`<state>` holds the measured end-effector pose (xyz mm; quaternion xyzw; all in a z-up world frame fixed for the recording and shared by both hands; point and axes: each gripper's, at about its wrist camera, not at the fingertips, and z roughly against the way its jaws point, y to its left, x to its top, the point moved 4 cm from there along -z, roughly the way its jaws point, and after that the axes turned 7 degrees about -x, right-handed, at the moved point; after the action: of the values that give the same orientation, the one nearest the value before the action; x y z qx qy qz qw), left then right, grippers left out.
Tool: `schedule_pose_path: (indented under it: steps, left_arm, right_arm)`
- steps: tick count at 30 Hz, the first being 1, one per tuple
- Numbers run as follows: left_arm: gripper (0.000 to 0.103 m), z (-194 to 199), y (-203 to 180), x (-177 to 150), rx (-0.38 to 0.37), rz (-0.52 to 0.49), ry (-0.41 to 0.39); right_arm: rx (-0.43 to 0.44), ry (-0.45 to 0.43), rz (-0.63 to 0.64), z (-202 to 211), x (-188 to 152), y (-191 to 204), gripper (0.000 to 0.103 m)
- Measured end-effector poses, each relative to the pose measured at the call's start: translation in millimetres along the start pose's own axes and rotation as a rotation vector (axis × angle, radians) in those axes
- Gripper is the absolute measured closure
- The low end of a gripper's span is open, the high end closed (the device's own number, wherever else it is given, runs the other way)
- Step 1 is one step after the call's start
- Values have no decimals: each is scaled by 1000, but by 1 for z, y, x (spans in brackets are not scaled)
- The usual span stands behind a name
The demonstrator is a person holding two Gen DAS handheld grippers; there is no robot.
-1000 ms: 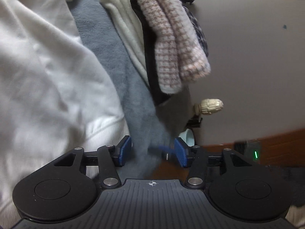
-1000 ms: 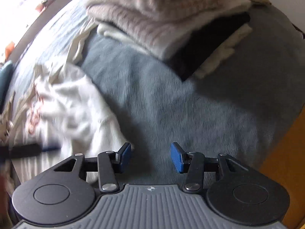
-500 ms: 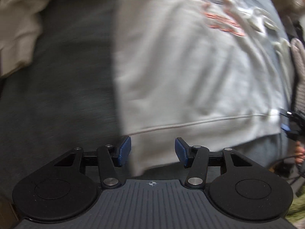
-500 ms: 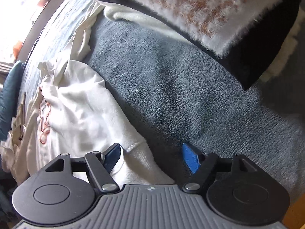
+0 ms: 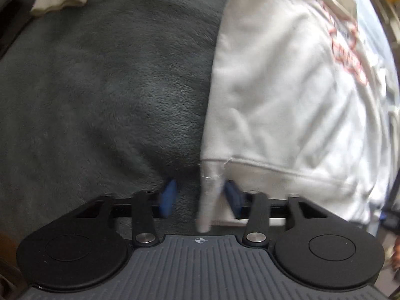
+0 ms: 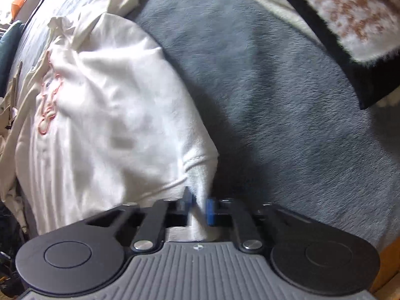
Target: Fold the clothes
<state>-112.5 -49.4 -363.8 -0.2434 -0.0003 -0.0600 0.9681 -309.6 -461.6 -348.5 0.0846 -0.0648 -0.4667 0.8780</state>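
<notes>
Left wrist view: the left gripper [image 5: 198,195] is closing its jaws on one hem corner of the white sweatshirt [image 5: 287,95] lying on the grey blanket [image 5: 105,87]. The right gripper [image 6: 198,203] is closing on the other corner, likely to lift the hem for a fold.

Left claw [image 5: 197,197], right claw [image 6: 198,206]: black linkages, blue pads, silver screws, ribbed grey housing.

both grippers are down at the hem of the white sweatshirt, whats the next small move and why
Probably finish the pinches, then lift both corners together. The right gripper is closing on one hem corner of the white sweatshirt; the left gripper has the other between still-parted pads. It lies flat on the grey blanket.
</notes>
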Motion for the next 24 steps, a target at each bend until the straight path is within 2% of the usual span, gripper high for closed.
schedule_pose_path:
  steps: [5,8,11,13,16,19,21,22,24]
  left_arm:
    - [100,43,-15,1,-107,6,-40]
    - [100,81,-20,1,-145,-4,-65]
    - [100,89,-15,-4,-108,-15,-43]
    - [100,74,-4,-10,-67,23,6]
    - [100,63,-6,-17,-42,36,41]
    - [100,62,-19,-22,-9,-23,49]
    - [100,52,-16,-24,23,-5,67]
    - [99,43,-14,-25,47,-13,76]
    - [96,26,-11,-26,108,-70,126]
  right_arm:
    - [34,-77,67,64,-3,25,94]
    - [11,-75,104,90,-8,25,94]
    - [-41,0,117,73,-12,15,94]
    - [-71,44,129,53,-11,10,94]
    - [-70,48,174,51,-13,10,94]
    - [-110,55,231,47,-14,7,94]
    - [-144,80,229,31,-12,-1,94]
    - [-169,99,233,20,-10,-5,91]
    - [-216,136,275,3,-7,-9,70]
